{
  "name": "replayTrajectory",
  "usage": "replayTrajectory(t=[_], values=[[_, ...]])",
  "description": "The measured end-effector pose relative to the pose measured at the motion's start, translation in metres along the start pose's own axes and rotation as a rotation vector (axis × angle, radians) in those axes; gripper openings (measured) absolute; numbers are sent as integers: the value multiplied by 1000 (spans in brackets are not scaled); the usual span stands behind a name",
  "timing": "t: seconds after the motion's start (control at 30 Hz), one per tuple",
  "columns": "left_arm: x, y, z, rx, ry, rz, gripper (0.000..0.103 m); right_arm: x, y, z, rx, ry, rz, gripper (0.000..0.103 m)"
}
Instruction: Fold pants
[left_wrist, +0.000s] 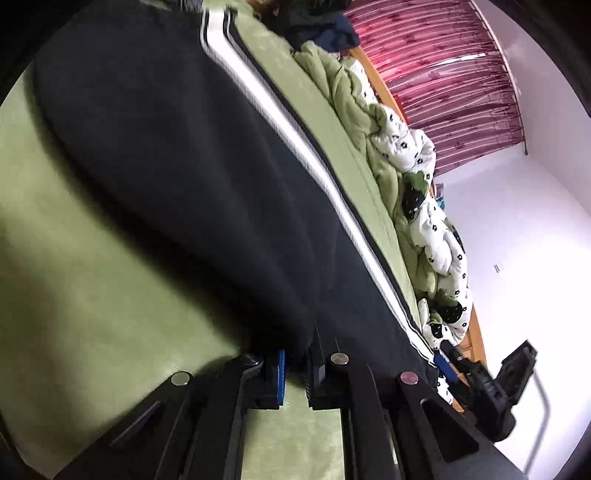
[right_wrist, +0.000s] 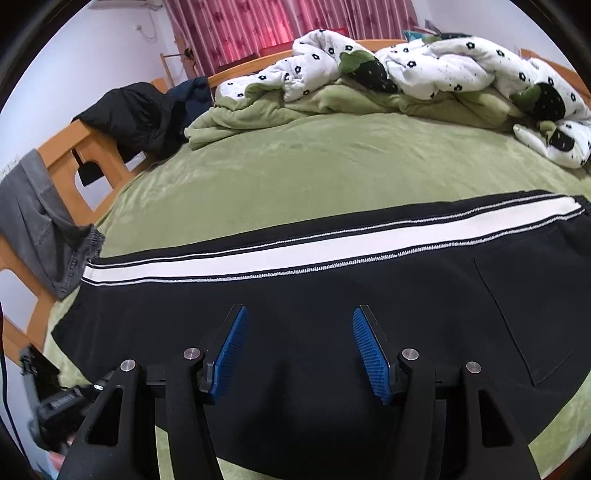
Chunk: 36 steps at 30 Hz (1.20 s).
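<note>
Black pants (right_wrist: 295, 295) with a white side stripe (right_wrist: 295, 251) lie flat and stretched out on the green bed sheet (right_wrist: 332, 166). My right gripper (right_wrist: 301, 354) is open just above the middle of the pants, its blue pads (right_wrist: 229, 350) wide apart with only flat fabric below them. In the left wrist view the pants (left_wrist: 184, 166) fill the middle. My left gripper (left_wrist: 297, 356) is shut on their near edge, and dark fabric is pinched between its blue pads (left_wrist: 280, 373). The right gripper (left_wrist: 480, 384) shows at the far end of the stripe.
A rumpled white-and-green flowered quilt (right_wrist: 443, 62) is heaped along the far side of the bed. A black jacket (right_wrist: 140, 110) and grey trousers (right_wrist: 33, 221) hang over the wooden bed frame (right_wrist: 85, 155) at the left. Red curtains (right_wrist: 258, 26) hang behind.
</note>
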<state>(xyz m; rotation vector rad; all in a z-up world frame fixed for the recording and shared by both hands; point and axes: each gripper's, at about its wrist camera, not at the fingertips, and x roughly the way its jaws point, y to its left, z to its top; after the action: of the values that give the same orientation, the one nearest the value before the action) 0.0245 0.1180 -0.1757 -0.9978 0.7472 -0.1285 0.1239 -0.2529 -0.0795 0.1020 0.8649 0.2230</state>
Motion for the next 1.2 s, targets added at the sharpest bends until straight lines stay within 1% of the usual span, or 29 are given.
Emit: replayTrajectory(t=[0.07,0.1,0.13,0.27,0.33,0.37,0.4,0.43,0.47,0.5,0.53,0.57,0.6,0.63,0.67,0.7,0.73,0.77,0.83,0.87,0.9,0.93,0.97,1.03,1.1,1.13,1.17,1.2], values=[[-16,6,10,9,-44,24,8,2,3,0,-9,5,-7,60],[-25,10,20,8,-56,22,8,4,5,-1,-17,8,-6,60],[-27,14,26,1,-53,19,8,4,7,0,-23,7,-7,60],[-46,41,53,-78,-47,-7,8,6,10,-1,-41,0,-25,60],[-53,49,56,-97,-67,-6,8,6,10,-2,-40,-1,-29,60],[-58,51,57,-94,-83,9,8,6,9,-2,-38,-1,-33,60],[-68,52,59,-80,-141,61,8,7,8,-2,-34,0,-35,60],[-77,53,60,-66,-184,86,9,8,8,-1,-30,1,-36,60],[-84,56,65,-65,-204,88,9,8,7,-1,-28,2,-38,60],[-93,63,72,-86,-244,137,9,9,6,-2,-27,2,-40,60],[-99,70,78,-104,-277,157,4,9,6,-2,-27,2,-41,60],[-104,76,83,-117,-292,153,4,10,6,-2,-28,3,-43,60],[-107,86,93,-137,-286,127,4,10,6,-2,-32,3,-44,60],[-104,94,101,-154,-248,91,4,10,6,-2,-33,1,-45,60],[-102,99,104,-169,-225,66,4,9,7,-2,-34,-1,-47,60],[-102,105,106,-197,-217,38,4,9,7,-3,-36,0,-47,60],[-101,106,104,-205,-215,27,4,10,7,-2,-36,0,-46,60],[-100,104,102,-192,-210,36,7,10,7,-3,-33,0,-46,60],[-94,92,94,-139,-200,70,7,10,7,-2,-28,0,-46,60],[-91,90,90,-125,-190,75,11,10,7,-2,-29,0,-47,60],[-84,86,86,-122,-168,59,15,10,6,-2,-28,1,-49,60],[-87,88,84,-124,-161,39,28,11,6,-2,-29,2,-50,60],[-85,86,82,-120,-168,20,39,11,6,-3,-30,4,-49,60],[-82,74,85,-92,-181,35,49,11,6,-3,-32,5,-49,60],[-76,68,91,-84,-187,65,49,11,6,-3,-33,4,-49,60],[-75,69,95,-87,-191,70,43,11,7,-3,-32,4,-50,60],[-77,71,98,-94,-204,70,30,11,7,-3,-31,4,-50,60],[-81,74,102,-100,-223,78,22,11,7,-3,-29,1,-49,60]])
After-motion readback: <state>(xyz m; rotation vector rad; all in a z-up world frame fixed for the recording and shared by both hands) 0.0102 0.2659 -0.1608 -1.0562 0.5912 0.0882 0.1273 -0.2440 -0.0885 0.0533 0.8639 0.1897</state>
